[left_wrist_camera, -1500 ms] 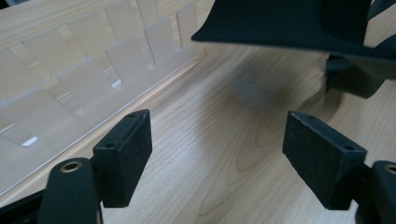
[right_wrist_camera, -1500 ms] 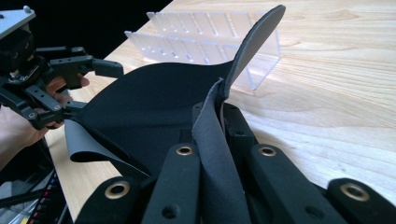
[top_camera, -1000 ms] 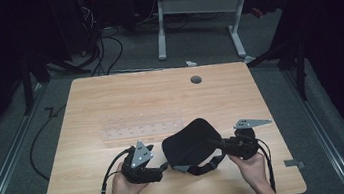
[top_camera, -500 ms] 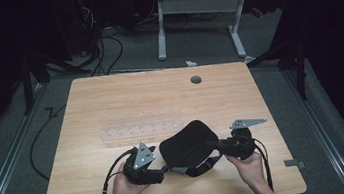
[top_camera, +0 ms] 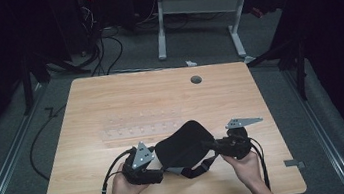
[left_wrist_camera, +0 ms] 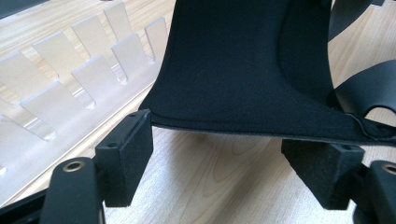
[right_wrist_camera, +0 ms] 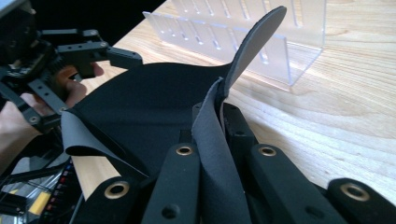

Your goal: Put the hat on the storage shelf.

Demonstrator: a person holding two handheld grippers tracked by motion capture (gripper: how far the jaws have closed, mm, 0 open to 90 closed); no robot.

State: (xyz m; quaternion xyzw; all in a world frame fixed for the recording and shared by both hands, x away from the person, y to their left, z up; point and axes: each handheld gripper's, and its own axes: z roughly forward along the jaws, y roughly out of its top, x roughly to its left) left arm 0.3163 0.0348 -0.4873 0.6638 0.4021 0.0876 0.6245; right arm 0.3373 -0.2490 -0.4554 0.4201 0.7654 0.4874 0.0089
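Two tools: right tool (right_wrist_camera: 219, 116) pinches one black pad (top_camera: 183, 143).

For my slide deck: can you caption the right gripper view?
Right tool pinches the edge of a black pad above the wooden table.

a light wooden worktop (top_camera: 110, 105) with a round grey grommet (top_camera: 196, 79) near its far edge; a clear slotted plastic rack (top_camera: 139, 128) lies mid-worktop, beside a black fabric pad (top_camera: 183, 143).
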